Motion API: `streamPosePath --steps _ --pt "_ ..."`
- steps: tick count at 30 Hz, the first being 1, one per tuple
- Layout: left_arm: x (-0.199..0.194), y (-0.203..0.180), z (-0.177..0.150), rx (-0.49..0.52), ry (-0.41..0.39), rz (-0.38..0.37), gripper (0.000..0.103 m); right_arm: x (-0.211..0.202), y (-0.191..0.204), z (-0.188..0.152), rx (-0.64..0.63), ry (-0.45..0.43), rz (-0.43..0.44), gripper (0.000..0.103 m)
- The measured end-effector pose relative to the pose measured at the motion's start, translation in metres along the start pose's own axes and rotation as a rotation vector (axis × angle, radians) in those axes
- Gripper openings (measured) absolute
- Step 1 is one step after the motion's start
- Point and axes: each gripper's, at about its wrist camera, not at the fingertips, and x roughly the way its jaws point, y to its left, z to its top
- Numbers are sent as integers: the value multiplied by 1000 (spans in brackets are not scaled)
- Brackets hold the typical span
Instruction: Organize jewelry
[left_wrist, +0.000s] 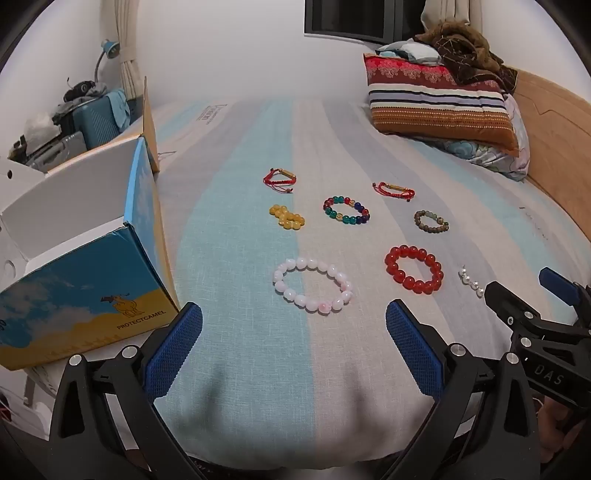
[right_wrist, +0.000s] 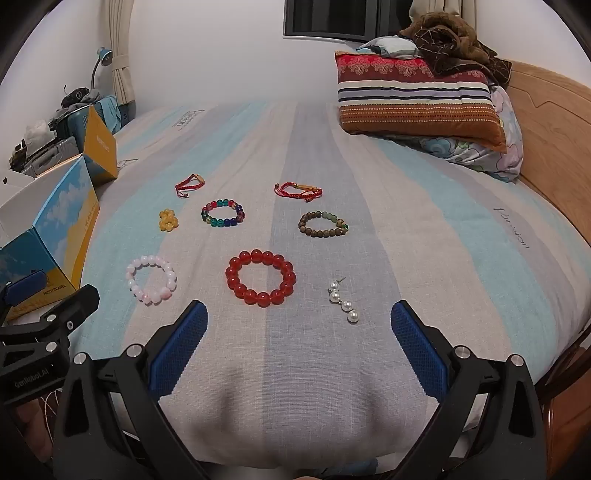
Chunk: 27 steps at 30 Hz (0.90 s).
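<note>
Bracelets (left_wrist: 313, 285) beyond spread left claw (left_wrist: 293, 334)

Bedroom w/ plain white wall (right_wrist: 221, 55) & dark window (right_wrist: 332, 18). Striped bedsheet (right_wrist: 406, 229), wooden headboard (right_wrist: 546, 122) at right. Curtain (left_wrist: 129, 70) & blue desk lamp (left_wrist: 109, 48) far left.

Eight pieces of jewelry (left_wrist: 313, 290) on striped bedsheet (left_wrist: 236, 206), beside open box (left_wrist: 88, 280).

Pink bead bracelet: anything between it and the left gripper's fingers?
Nothing visible. The pink-and-white bead bracelet lies flat on the striped bedsheet, just ahead of the open left gripper, with only bare sheet between. The blue-and-yellow cardboard box sits off to the left, clear of that path.
</note>
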Motion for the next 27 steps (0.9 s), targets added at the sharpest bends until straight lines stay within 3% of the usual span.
streamPosePath --steps 27 --pt "-1 -1 -1 4 1 1 97 1 2 -1 0 0 -1 96"
